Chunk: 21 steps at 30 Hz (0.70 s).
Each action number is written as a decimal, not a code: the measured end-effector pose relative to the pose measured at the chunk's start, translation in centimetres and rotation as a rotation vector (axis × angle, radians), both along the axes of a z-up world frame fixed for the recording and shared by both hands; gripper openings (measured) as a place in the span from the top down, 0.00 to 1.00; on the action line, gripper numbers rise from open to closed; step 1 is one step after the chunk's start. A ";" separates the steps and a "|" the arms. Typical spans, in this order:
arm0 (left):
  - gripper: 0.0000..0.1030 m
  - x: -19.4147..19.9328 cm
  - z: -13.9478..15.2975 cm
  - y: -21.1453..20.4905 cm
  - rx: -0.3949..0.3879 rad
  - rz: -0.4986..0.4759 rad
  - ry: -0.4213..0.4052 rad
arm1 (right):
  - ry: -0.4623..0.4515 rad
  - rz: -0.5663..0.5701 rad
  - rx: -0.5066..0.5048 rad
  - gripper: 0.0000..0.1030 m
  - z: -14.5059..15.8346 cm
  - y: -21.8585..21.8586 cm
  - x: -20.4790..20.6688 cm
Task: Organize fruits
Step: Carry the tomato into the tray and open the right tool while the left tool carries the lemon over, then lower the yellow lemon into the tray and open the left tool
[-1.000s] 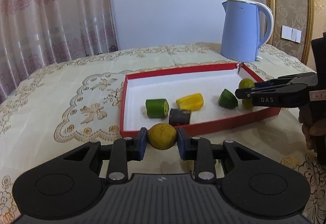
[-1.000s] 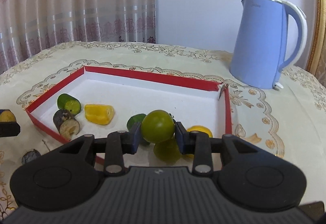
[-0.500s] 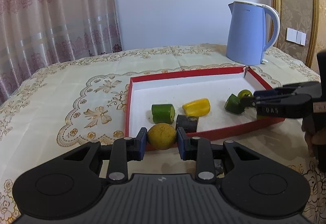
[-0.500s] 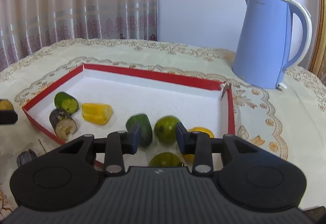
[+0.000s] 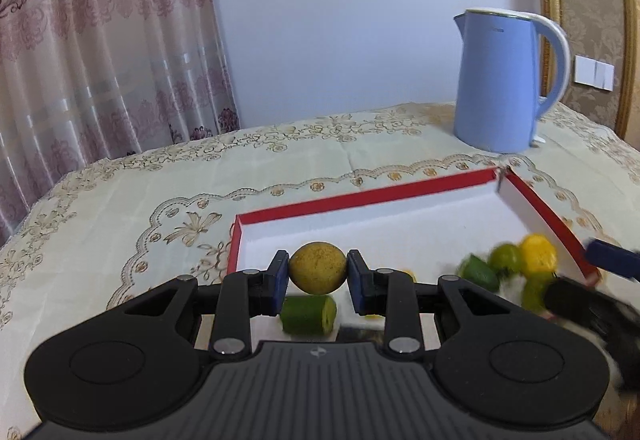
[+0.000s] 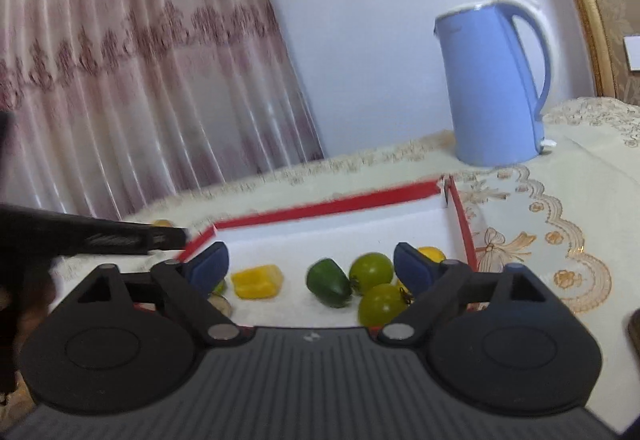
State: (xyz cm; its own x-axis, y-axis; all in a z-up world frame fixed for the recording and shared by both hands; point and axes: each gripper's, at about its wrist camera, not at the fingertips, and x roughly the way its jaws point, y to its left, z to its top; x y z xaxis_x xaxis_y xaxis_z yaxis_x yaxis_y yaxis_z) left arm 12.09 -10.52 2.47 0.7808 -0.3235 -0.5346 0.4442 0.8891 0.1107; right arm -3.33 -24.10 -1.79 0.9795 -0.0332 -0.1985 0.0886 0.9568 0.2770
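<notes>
My left gripper (image 5: pixel 318 274) is shut on a round yellow-brown fruit (image 5: pixel 318 268), held above the near left part of the red-rimmed white tray (image 5: pixel 360 197). Under it a green cut piece (image 5: pixel 308 314) lies in the tray. My right gripper (image 6: pixel 310 268) has its jaws opening wide, with nothing pressed between the pads. Past it in the tray lie two green round fruits (image 6: pixel 370 268) (image 6: pixel 380 304), a dark green piece (image 6: pixel 329 283), a yellow piece (image 6: pixel 256 282) and a yellow fruit (image 6: pixel 430 252). The right gripper (image 5: pixel 592 288) shows blurred at the right edge of the left wrist view.
A light blue electric kettle (image 5: pixel 500 83) stands behind the tray on the embroidered cream tablecloth (image 5: pixel 160 199). A patterned curtain (image 5: pixel 100 39) hangs at the left. The other gripper's dark arm (image 6: pixel 80 238) crosses the left of the right wrist view.
The right gripper let go of the green round fruit, which now lies in the tray, and its jaws spread wide while it pulled back and rolled. The left gripper carried its fruit forward over the tray.
</notes>
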 end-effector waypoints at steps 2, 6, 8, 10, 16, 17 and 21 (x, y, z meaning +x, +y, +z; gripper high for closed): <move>0.71 1.0 0.1 -0.8 0.007 0.001 0.007 | -0.041 -0.026 0.036 0.00 -0.1 -0.7 -0.7; 0.71 3.0 0.0 -2.6 0.028 -0.016 0.026 | -0.024 -0.032 0.103 0.00 -0.5 -1.9 -0.2; 0.71 4.1 -0.3 -3.5 0.036 -0.020 0.046 | -0.031 -0.029 0.105 0.00 -0.6 -2.0 -0.2; 0.71 4.9 -0.7 -4.2 0.042 -0.015 0.063 | -0.034 -0.027 0.110 0.00 -0.7 -2.1 -0.3; 0.71 6.5 -2.2 -5.1 0.054 -0.011 0.121 | -0.031 -0.014 0.118 0.00 -0.8 -2.1 -0.4; 0.71 6.6 -2.4 -5.1 0.060 -0.008 0.124 | -0.032 -0.013 0.120 0.00 -0.8 -2.1 -0.4; 0.71 7.1 -3.0 -5.1 0.067 0.001 0.145 | -0.030 -0.004 0.125 0.00 -0.9 -2.1 -0.4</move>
State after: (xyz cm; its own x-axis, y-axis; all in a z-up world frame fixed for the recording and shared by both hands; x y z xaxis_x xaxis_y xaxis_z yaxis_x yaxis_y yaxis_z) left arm 19.21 -15.62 -0.52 0.6940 -0.2826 -0.6622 0.4587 0.8825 0.1041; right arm -3.70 -26.23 -2.67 0.9850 -0.0145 -0.1719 0.0826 0.9144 0.3964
